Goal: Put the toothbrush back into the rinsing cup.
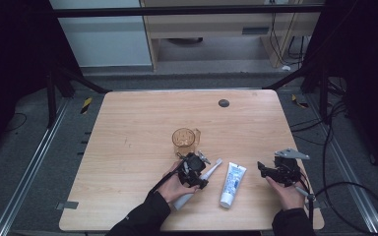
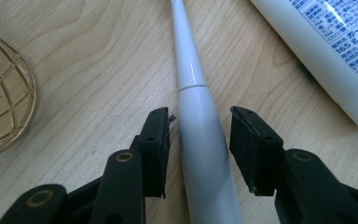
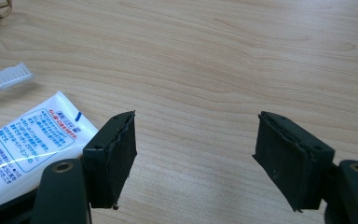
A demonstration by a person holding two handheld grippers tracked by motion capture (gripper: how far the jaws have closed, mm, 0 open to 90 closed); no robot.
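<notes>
A white toothbrush point(image 1: 211, 169) lies slantwise on the wooden table point(image 1: 128, 147), its bristle head toward an amber glass cup point(image 1: 184, 137). My left gripper point(image 1: 201, 173) is low over the brush handle. In the left gripper view its jaws point(image 2: 200, 126) straddle the thick handle point(image 2: 189, 65), with a narrow gap on each side, so it stands open. A white and blue toothpaste tube point(image 1: 233, 184) lies just right of the brush. My right gripper point(image 1: 262, 169) rests to the right of the tube, open, with bare wood between its jaws point(image 3: 196, 140).
A small dark round disc point(image 1: 223, 103) sits near the table's far edge. The cup point(image 2: 2, 98) stands close on the left of my left jaws, and the tube point(image 3: 32, 140) lies beside my right gripper's left jaw. The table's right edge is near my right hand.
</notes>
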